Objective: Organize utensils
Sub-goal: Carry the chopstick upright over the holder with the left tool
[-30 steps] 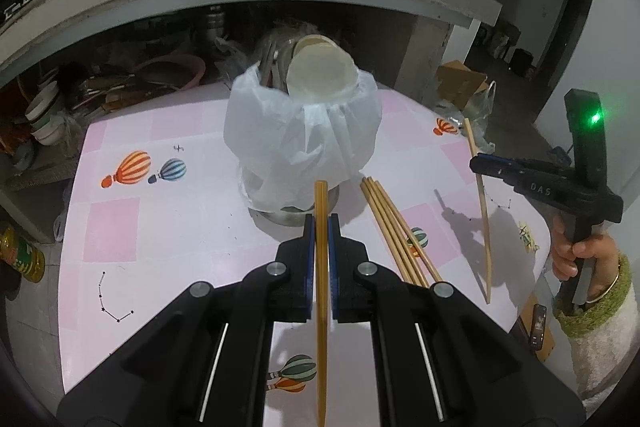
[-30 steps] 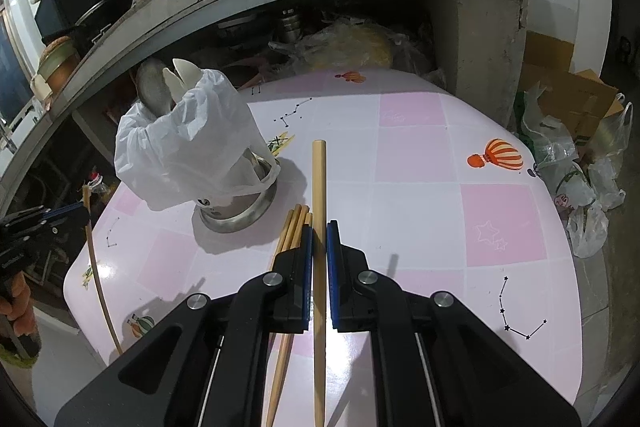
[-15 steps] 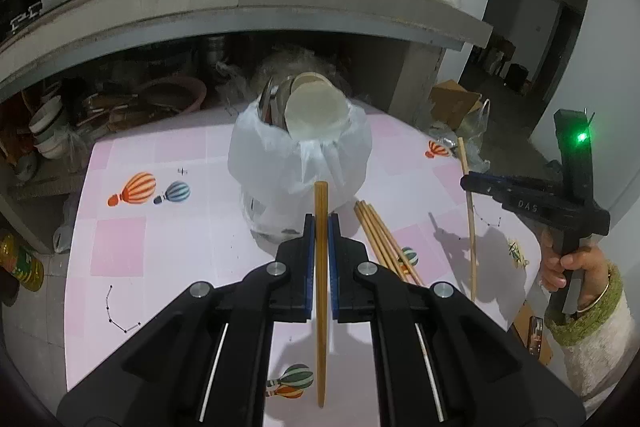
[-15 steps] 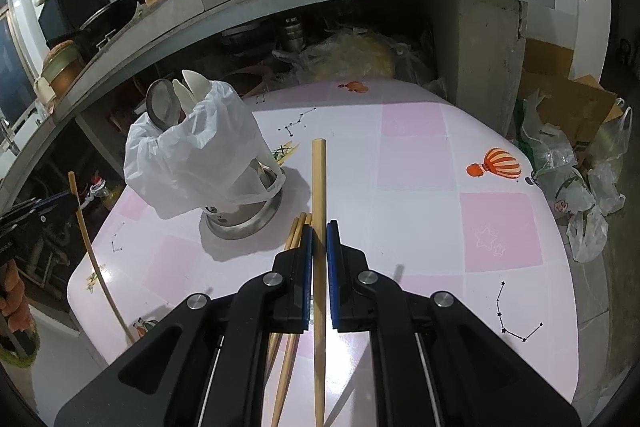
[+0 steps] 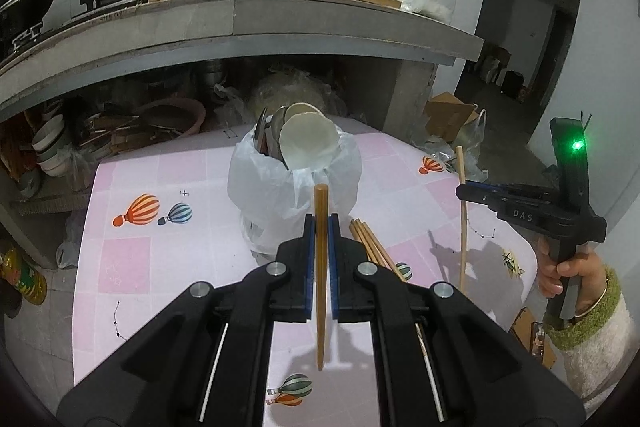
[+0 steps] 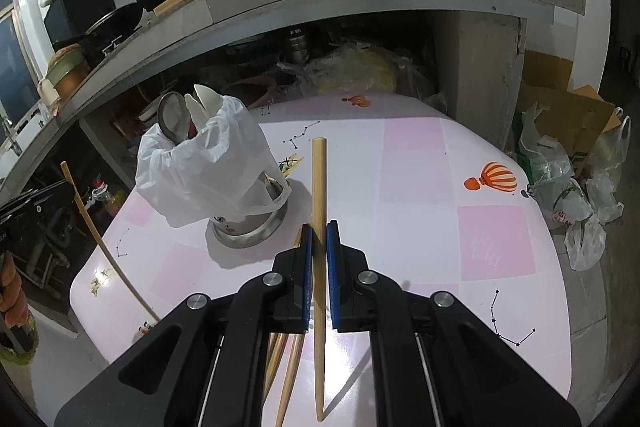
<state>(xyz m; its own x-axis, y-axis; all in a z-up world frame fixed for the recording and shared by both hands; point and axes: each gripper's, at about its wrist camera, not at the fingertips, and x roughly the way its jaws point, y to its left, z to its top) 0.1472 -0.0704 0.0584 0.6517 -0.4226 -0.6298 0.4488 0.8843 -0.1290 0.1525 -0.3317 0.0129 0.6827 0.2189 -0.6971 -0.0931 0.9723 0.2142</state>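
Left gripper (image 5: 321,223), black with blue-lined fingers (image 5: 308,247), pitched downward over the pink checked worktop (image 5: 132,259) printed with balloons; its fingers are closed on one light wooden chopstick (image 5: 320,267), held lengthwise along the fingers, blunt end toward 12 o'clock, tapered tip toward 6 o'clock and clear of the worktop. Right gripper (image 6: 319,227), likewise pitched downward, its fingers (image 6: 306,255) clamped on a second wooden chopstick (image 6: 319,187), blunt end at 12 o'clock; in the left wrist view this gripper appears at 3 o'clock, carried by a hand (image 5: 568,267) with a cream sleeve and green cuff, the chopstick standing nearly upright. Count: two chopsticks held, one per gripper; a loose bundle of wooden chopsticks (image 5: 372,243) lying on the worktop, just right of the left fingers, at least three, exact number uncertain. One round steel utensil holder (image 6: 250,223) draped in a white plastic bag (image 6: 200,171), at 12 o'clock of the left gripper and 10 o'clock of the right, near the bundle; from its mouth rise a pale ladle (image 5: 308,143) and metal spoons (image 5: 268,135), number unclear.
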